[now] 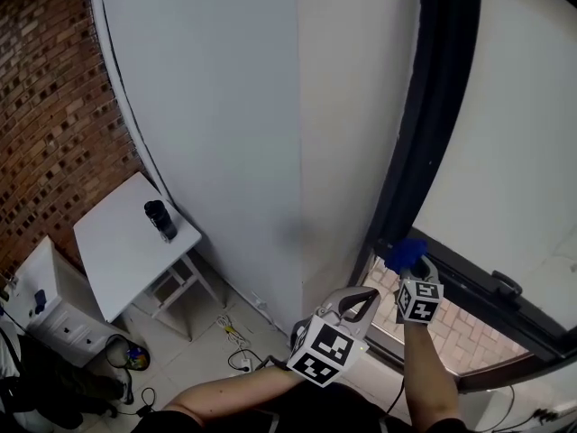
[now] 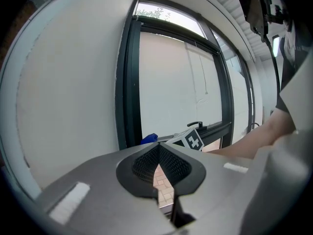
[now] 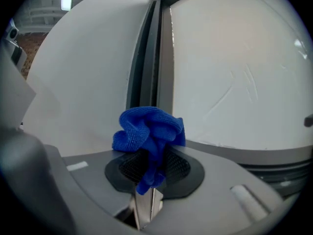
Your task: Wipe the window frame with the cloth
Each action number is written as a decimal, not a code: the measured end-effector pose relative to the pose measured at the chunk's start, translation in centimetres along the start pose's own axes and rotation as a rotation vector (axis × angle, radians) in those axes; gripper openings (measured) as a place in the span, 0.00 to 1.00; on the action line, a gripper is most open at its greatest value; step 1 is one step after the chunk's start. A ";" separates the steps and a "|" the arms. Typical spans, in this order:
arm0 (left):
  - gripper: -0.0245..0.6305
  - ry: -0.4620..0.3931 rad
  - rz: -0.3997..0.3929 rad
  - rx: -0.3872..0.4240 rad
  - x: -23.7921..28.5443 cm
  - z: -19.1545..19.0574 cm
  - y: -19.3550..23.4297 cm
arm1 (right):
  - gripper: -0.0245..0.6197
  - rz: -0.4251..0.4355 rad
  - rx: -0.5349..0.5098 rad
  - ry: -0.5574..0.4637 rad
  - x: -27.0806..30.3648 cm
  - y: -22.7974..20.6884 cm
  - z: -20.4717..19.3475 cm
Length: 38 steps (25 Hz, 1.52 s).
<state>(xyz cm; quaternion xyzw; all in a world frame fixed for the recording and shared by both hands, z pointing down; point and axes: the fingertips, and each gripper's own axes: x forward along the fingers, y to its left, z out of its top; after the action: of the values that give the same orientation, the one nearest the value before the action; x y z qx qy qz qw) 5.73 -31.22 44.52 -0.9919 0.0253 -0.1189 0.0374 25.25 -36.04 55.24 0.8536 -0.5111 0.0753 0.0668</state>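
The blue cloth [image 3: 149, 131] is bunched up and pinched between the jaws of the right gripper [image 3: 149, 169], with most of it bulging out above the tips and a short tail hanging down between the ribbed pads. From the head view the cloth [image 1: 405, 253] sits at the lower corner of the window frame [image 1: 435, 106], where the dark upright bar meets the bottom bar; it looks pressed against that corner, though whether it really touches cannot be told. In the right gripper view the frame [image 3: 146, 58] rises straight up behind the cloth, with pale glass to its right and a white wall [image 3: 93, 67] to its left. The right gripper [image 1: 410, 266] reaches forward from the person's forearm [image 1: 431, 377], its marker cube facing up. The left gripper [image 1: 359, 301] hangs lower and just to the left, apart from the frame; its jaws are closed tip to tip with nothing between them, and only a narrow slit lower down shows brick paving beyond. In its own view the left gripper [image 2: 157, 153] points toward the same frame [image 2: 128, 82], with the cloth [image 2: 149, 139] peeking out beside the other gripper's cube. A dark handle [image 1: 505, 285] sits on the bottom bar further right. Well off to the left, a small white table [image 1: 117, 251] holds a dark container [image 1: 160, 219] near a brick wall [image 1: 54, 106], and cables [image 1: 236, 345] lie on the tiled floor [image 1: 194, 359].
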 end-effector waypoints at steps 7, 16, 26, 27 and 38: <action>0.03 -0.008 -0.045 -0.022 1.8 0.2 -2.0 | 0.16 -0.068 -0.055 0.004 -1.7 -2.6 -0.7; 0.03 0.013 -0.077 -0.017 2.9 0.0 -4.7 | 0.16 -0.057 -0.121 0.010 -4.3 -3.6 -2.6; 0.03 0.007 -0.075 -0.042 4.6 0.4 -6.7 | 0.16 -0.100 -0.116 0.010 -8.7 -8.5 -3.5; 0.03 0.005 -0.068 -0.048 4.9 0.5 -6.7 | 0.16 -0.100 -0.119 0.011 -9.1 -8.9 -3.6; 0.03 -0.033 -0.061 -0.054 9.3 2.5 -9.1 | 0.16 -0.111 -0.110 0.016 -13.6 -14.4 -4.9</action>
<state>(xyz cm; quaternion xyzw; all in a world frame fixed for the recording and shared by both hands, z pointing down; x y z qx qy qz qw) 15.69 -22.53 44.98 -0.9947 -0.0026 -0.1027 0.0073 31.37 -16.65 56.85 0.8749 -0.4660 0.0501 0.1217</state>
